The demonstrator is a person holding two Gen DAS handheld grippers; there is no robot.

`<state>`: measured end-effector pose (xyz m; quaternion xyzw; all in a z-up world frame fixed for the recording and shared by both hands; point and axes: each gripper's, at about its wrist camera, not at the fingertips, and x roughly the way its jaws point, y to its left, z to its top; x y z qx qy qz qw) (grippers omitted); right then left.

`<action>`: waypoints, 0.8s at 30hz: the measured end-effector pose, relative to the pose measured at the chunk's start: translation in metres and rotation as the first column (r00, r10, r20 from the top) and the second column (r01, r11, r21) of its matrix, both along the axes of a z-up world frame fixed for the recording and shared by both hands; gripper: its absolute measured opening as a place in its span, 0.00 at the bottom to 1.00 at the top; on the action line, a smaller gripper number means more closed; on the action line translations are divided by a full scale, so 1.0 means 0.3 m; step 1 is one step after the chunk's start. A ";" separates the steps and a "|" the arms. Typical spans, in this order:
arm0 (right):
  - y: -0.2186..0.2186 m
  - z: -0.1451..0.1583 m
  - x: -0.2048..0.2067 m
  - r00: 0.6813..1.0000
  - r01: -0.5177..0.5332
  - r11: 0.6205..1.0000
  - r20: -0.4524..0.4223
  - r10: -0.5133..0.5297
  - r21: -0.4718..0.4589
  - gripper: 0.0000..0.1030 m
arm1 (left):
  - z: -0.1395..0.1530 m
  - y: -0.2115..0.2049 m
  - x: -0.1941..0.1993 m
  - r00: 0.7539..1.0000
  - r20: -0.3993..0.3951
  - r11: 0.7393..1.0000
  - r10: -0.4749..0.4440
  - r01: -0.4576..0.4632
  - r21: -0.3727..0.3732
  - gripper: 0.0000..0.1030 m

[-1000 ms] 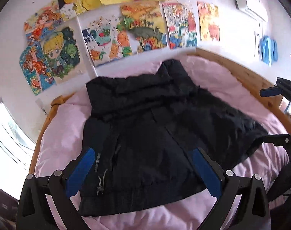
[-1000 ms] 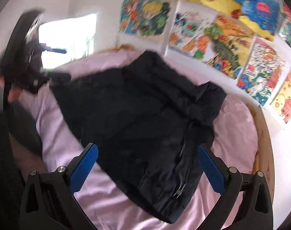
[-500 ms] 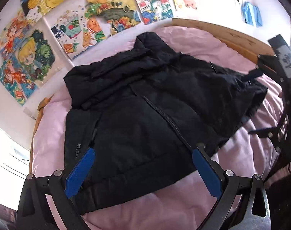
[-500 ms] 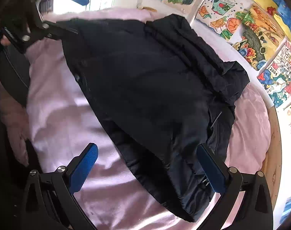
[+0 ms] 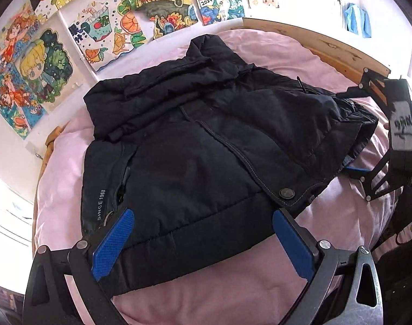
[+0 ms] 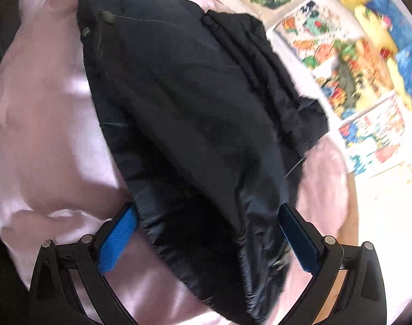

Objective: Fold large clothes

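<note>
Right now your black padded zip-front jacket (image 5: 195, 146) lies spread on the pale pink satin bedspread (image 5: 260, 281), collar toward the wall and hem toward you, with white "SINCE 1968" lettering beside one pocket zip. Your left gripper (image 5: 203, 246) hangs over the hem, its blue-padded fingers (image 5: 112, 243) spread wide with nothing between them. Your right gripper (image 6: 208, 241) is also spread wide, straddling the jacket's side edge (fabric sits between the pads, but neither visibly presses it; this view is blurred). From the left wrist camera, one blue pad shows just under that lifted edge. Beyond the bed's light wooden frame (image 5: 328, 48), colourful children's drawings (image 5: 124, 29) cover the white wall.
</note>
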<state>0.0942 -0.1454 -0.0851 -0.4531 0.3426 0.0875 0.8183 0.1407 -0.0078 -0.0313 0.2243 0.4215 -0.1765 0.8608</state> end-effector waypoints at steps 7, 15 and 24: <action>0.022 0.049 -0.017 0.998 -0.013 1.000 0.064 0.014 -0.019 0.64 | 0.011 -0.011 -0.023 0.999 0.001 0.998 -0.052 0.052 -0.032 1.00; -0.054 0.174 0.073 0.999 0.041 0.979 0.022 -0.047 0.198 0.28 | 0.009 -0.067 -0.094 0.980 0.025 0.980 -0.200 0.200 -0.017 1.00; -0.188 0.342 0.193 0.990 0.126 0.857 -0.010 -0.140 0.500 0.17 | -0.088 -0.015 0.019 1.000 -0.004 0.989 0.006 -0.006 0.146 1.00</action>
